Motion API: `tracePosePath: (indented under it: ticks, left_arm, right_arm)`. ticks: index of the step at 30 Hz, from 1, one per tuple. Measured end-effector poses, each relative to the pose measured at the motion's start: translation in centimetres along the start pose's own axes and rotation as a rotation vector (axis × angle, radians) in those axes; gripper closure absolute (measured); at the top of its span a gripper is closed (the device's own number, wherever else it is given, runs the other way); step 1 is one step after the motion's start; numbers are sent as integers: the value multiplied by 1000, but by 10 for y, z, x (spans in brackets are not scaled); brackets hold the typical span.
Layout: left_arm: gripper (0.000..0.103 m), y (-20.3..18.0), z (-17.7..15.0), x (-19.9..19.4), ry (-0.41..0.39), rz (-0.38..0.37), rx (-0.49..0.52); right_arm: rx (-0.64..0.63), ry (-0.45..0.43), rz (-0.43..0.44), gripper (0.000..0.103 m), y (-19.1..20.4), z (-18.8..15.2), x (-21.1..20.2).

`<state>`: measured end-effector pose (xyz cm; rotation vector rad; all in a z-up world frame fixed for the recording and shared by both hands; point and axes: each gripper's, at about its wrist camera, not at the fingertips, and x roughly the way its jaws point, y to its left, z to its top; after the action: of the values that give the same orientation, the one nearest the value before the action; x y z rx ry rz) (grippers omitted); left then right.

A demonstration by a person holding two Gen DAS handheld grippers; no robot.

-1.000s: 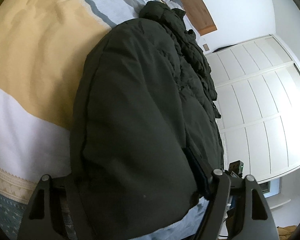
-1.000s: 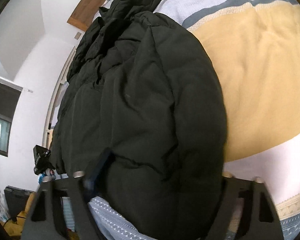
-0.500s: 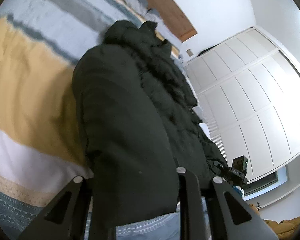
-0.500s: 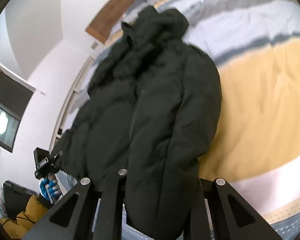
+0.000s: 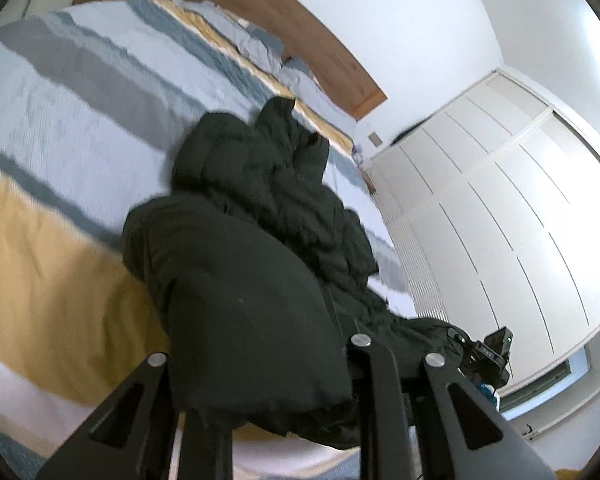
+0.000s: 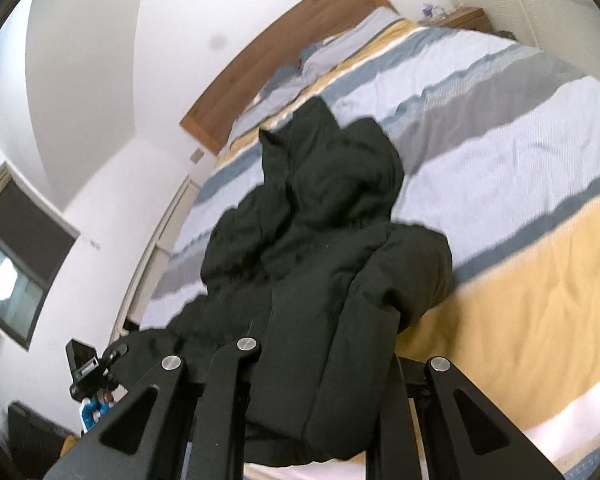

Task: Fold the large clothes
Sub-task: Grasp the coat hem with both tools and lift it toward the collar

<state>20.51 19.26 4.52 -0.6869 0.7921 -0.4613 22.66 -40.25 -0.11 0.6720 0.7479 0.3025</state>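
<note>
A black puffer jacket (image 5: 240,280) lies lengthwise on the striped bed (image 5: 80,100), hood end far from me. Its near hem is raised off the cover. My left gripper (image 5: 284,400) is shut on one corner of that hem, and the cloth bulges between and over its fingers. In the right wrist view the same jacket (image 6: 328,240) hangs from my right gripper (image 6: 332,380), which is shut on the other hem corner. Each gripper shows in the other's view, the right gripper (image 5: 488,356) and the left gripper (image 6: 88,368), level with one another.
The bed cover (image 6: 500,120) has blue, grey, yellow and white bands. Pillows (image 5: 256,44) lie against a wooden headboard (image 5: 300,28). White wardrobe doors (image 5: 500,220) stand along one side of the bed, and a window (image 6: 16,264) is beyond them. A nightstand (image 6: 464,16) sits at the far corner.
Both grippers went from open around the jacket's hem to shut on it. They rose together, lifting the near end off the bed, so more of the bed and room shows.
</note>
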Motion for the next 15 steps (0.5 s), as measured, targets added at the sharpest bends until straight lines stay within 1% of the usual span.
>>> tracePosePath:
  ticks: [5, 8, 12, 15]
  left_arm:
    - [84, -13, 46, 9, -45, 9, 0]
    - [84, -22, 81, 23, -68, 15, 1]
    - [84, -32, 131, 46, -106, 20, 11]
    - [84, -35, 156, 62, -137, 19, 19]
  right_arm:
    - [41, -52, -6, 86, 2, 40, 4]
    - [39, -71, -26, 86, 9, 65, 14]
    - [42, -102, -41, 86, 17, 108, 35]
    - [48, -130, -47, 86, 21, 131, 49]
